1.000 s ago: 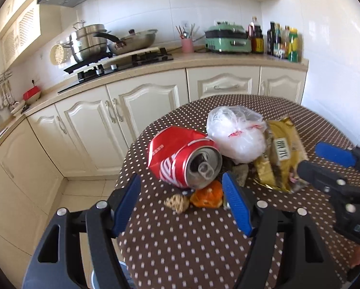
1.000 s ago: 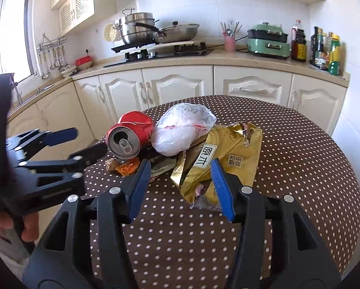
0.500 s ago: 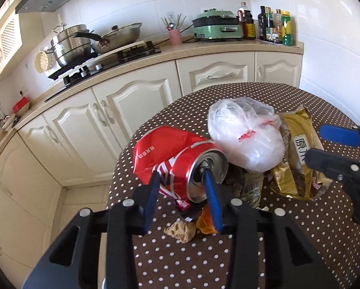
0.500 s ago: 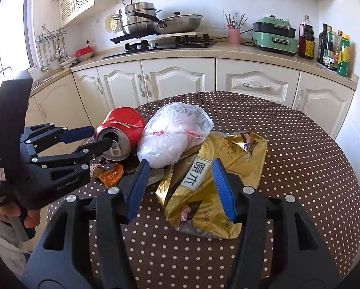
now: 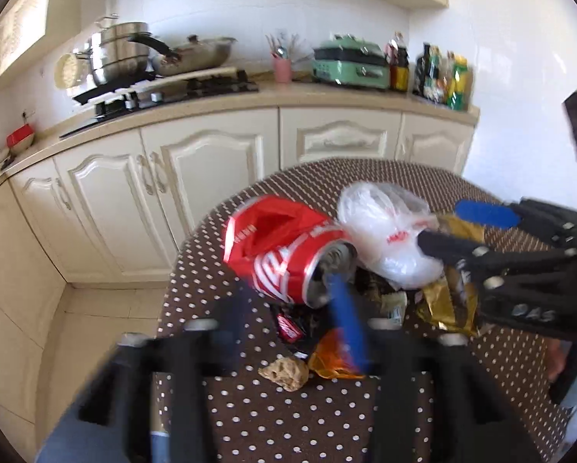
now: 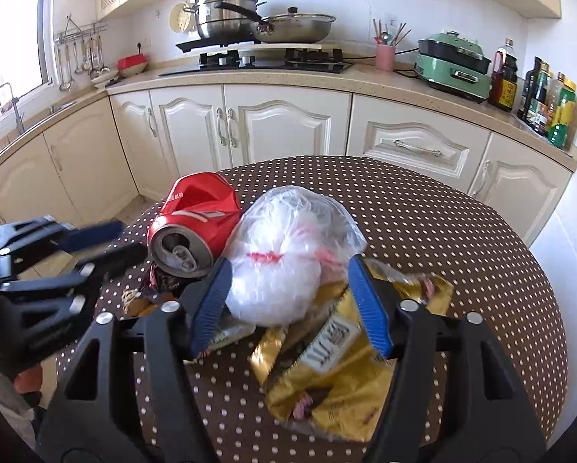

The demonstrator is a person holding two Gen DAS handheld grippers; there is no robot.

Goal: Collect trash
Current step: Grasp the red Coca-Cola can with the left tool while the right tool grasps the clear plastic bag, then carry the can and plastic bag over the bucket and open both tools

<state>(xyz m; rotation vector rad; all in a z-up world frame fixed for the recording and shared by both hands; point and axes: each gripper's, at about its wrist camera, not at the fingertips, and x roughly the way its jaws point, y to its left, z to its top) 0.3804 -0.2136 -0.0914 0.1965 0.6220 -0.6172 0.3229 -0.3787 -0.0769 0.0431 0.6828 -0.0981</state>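
Note:
A crushed red can (image 5: 284,254) lies on the brown dotted table (image 5: 327,416), also in the right wrist view (image 6: 195,227). My left gripper (image 5: 288,305) is blurred and its jaws stand around the can's open end; it also shows in the right wrist view (image 6: 107,239). A crumpled clear plastic bag (image 6: 288,262) sits between the open fingers of my right gripper (image 6: 288,301), over a gold snack packet (image 6: 334,366). The bag (image 5: 388,231) and the right gripper (image 5: 450,231) also show in the left wrist view.
Small scraps lie in front of the can: an orange wrapper (image 5: 334,359), a beige lump (image 5: 284,372) and a dark wrapper (image 5: 288,324). Cream kitchen cabinets (image 6: 273,123) and a counter with a stove (image 6: 257,59) stand behind the table. The table's left edge (image 5: 164,308) drops to the floor.
My left gripper has closed in around the can's open end and is moving, blurred. My right gripper has moved forward from the gold packet so its fingers flank the plastic bag.

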